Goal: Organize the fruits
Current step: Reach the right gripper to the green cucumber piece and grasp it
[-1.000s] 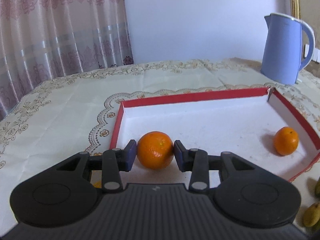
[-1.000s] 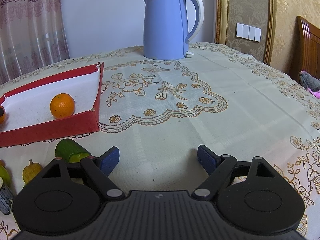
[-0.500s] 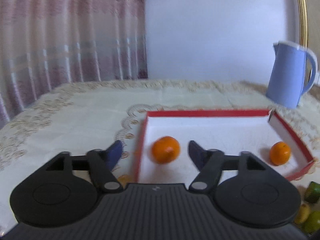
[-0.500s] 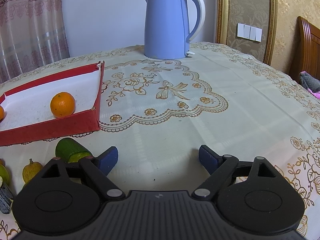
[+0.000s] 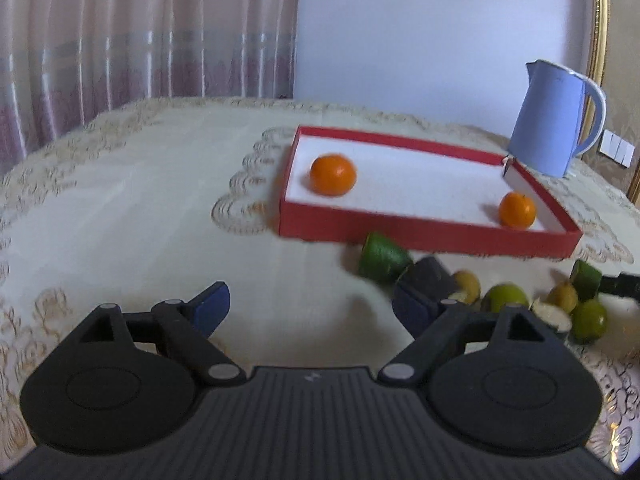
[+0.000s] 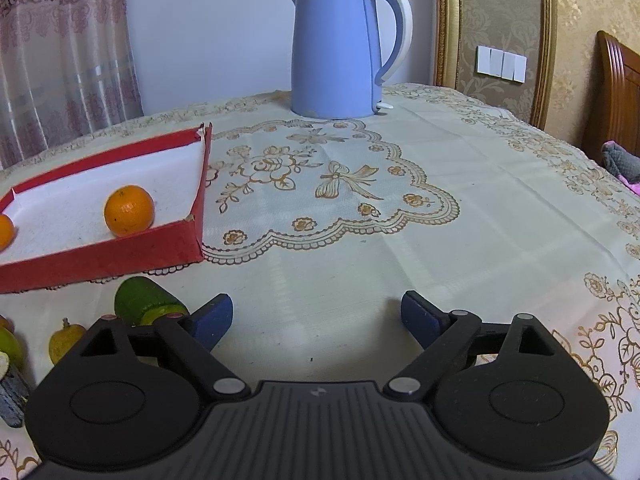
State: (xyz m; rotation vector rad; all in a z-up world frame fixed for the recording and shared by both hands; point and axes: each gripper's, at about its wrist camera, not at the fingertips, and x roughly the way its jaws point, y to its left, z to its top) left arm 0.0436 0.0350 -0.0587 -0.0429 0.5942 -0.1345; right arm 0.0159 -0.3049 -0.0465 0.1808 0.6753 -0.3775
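A red tray (image 5: 400, 236) with a white floor holds two oranges, a larger one (image 5: 333, 175) near its left wall and a smaller one (image 5: 517, 210) at its right corner. My left gripper (image 5: 310, 304) hangs over bare tablecloth in front of the tray, its jaws opening with nothing between them. Loose fruit lies before the tray: a cut green piece (image 5: 382, 257), a lime (image 5: 504, 298) and small yellow fruits (image 5: 466, 284). In the right wrist view my right gripper (image 6: 316, 316) is over the cloth right of the tray (image 6: 100, 260), jaws opening and empty, with the green piece (image 6: 140, 300) beside its left finger.
A blue electric kettle (image 6: 340, 48) stands at the back of the table, behind the tray's far right corner (image 5: 554, 120). A patterned cream tablecloth (image 6: 400, 220) covers the table. Curtains hang at the back left, and a wooden chair (image 6: 620, 92) stands at the right.
My left gripper let go of the larger orange, opened wide and drew back out of the tray to the cloth in front of it. The right gripper's jaws widened slightly without moving.
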